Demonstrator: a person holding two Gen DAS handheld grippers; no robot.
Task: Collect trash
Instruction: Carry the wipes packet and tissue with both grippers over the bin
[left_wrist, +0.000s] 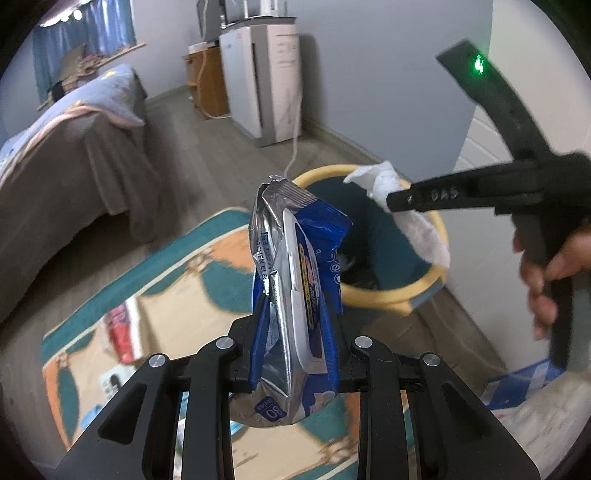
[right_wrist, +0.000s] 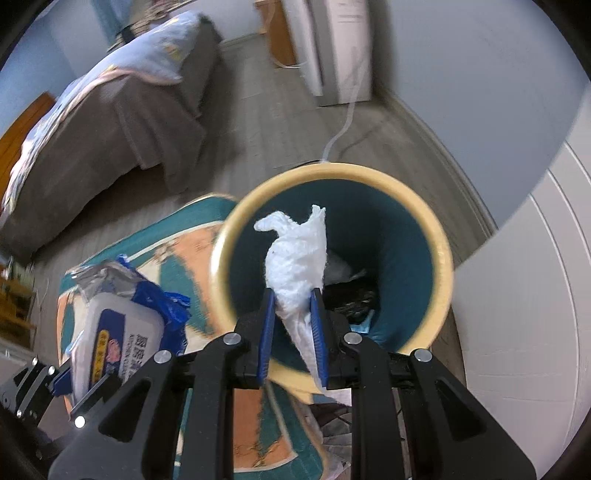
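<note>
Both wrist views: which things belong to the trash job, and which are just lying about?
Job:
- wipes pack, held by left gripper
- tissue, held by right gripper
- bin, already holding some trash

Lying about:
- rug
- bed
- white appliance and its cord

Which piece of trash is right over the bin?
The white crumpled tissue in the right gripper hangs over the bin; the wet-wipes pack is beside it, over the rug.

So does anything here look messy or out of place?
Yes: litter on the teal-and-orange patterned rug, a red-and-white packet among it. The crumpled blue-and-silver wipes pack is torn open at the top.
</note>
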